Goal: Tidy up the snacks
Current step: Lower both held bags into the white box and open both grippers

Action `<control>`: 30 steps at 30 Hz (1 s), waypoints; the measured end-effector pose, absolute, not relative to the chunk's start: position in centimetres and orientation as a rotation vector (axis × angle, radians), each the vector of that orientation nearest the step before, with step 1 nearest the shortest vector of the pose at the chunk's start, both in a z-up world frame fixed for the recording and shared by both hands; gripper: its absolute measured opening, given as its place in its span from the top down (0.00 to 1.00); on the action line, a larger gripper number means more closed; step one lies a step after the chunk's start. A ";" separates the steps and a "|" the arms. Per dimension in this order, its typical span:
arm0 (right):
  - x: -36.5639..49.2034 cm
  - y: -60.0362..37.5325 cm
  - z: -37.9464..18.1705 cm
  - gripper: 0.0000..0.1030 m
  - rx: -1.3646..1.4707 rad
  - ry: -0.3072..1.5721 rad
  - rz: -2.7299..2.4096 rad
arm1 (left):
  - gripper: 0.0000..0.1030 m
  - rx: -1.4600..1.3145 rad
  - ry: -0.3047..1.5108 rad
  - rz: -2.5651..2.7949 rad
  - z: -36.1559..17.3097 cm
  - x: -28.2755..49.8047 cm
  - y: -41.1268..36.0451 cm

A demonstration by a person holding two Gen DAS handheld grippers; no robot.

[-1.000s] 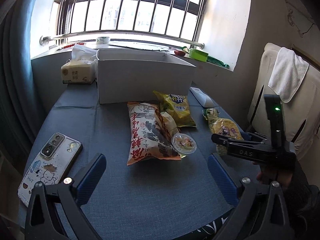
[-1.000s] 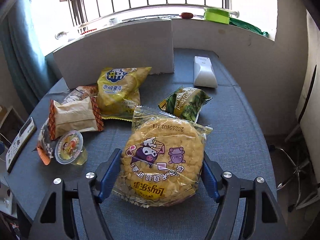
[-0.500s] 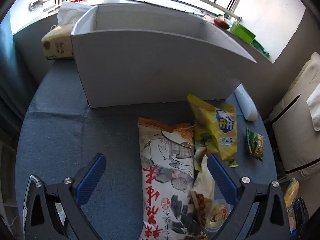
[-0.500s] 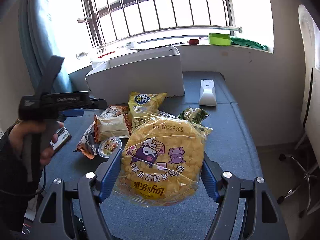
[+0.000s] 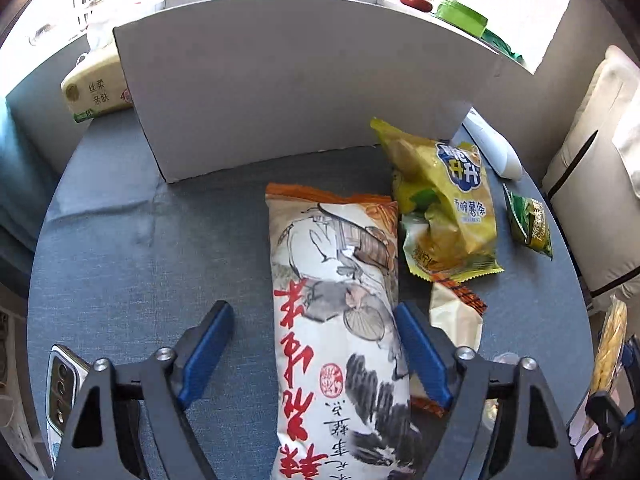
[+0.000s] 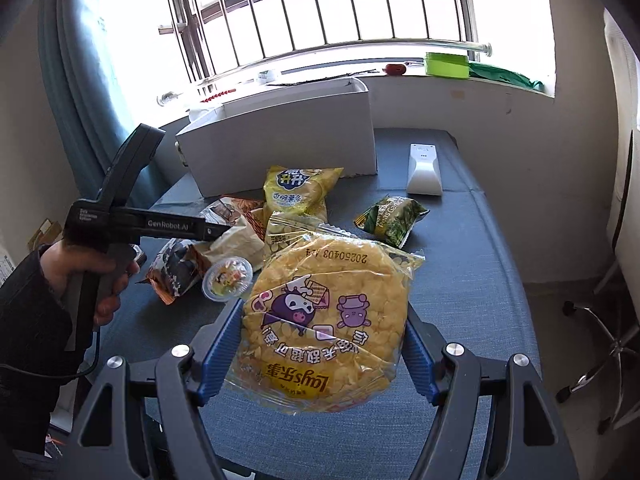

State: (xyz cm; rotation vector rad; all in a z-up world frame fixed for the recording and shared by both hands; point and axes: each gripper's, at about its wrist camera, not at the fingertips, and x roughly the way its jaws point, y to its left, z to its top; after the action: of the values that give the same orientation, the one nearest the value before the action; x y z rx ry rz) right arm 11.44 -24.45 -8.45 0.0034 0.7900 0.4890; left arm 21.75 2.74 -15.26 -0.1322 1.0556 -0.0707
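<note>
My right gripper [image 6: 324, 344] is shut on a round yellow Lay's chip bag [image 6: 326, 320] and holds it above the blue table. My left gripper [image 5: 316, 344] is open and straddles a long white snack bag with red characters [image 5: 340, 320]; its right finger is beside the bag's edge, the left finger apart from it. A yellow potato-stick bag [image 5: 444, 200], a small green pea bag [image 5: 530, 226] and a jelly cup [image 6: 227, 279] lie nearby. The white box [image 5: 288, 92] stands at the back.
A tissue pack [image 5: 98, 92] sits left of the box. A white remote [image 6: 424, 170] lies at the right back. A phone [image 5: 64, 380] lies at the table's left front edge. A chair [image 5: 592, 184] stands to the right.
My left gripper has come down and forward over the long white bag. My right gripper has lifted the Lay's bag higher and pulled back a little.
</note>
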 end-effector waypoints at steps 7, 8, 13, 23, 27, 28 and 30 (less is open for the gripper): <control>11.4 -24.0 -8.4 0.25 -0.010 0.795 0.491 | 0.62 -0.125 0.946 -0.102 -12.4 18.6 3.9; 11.5 -23.8 -8.4 0.25 -0.011 0.795 0.495 | 0.62 -0.131 0.921 -0.100 -11.7 18.1 4.2; 12.8 -23.1 -7.0 0.25 0.015 0.769 0.544 | 0.62 -0.196 0.740 -0.101 -7.3 15.9 6.2; 27.7 -17.7 2.5 0.25 0.040 0.651 0.634 | 0.62 -0.343 0.604 -0.062 0.7 27.0 9.8; 35.8 -14.0 3.9 0.25 -0.039 0.719 0.589 | 0.59 -0.357 0.659 0.000 0.7 33.3 10.7; 37.5 -13.2 3.9 0.25 -0.061 0.736 0.589 | 0.42 -0.365 0.678 0.018 0.6 34.4 11.1; 40.0 -12.2 3.6 0.13 -0.088 0.772 0.574 | 0.00 -0.381 0.755 0.045 -0.5 36.0 11.6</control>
State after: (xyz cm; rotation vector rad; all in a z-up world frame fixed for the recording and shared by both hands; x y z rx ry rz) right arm 40.03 -12.18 3.65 -0.0879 0.7723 0.5745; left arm 36.04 11.55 -0.54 -0.3813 0.7546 0.0455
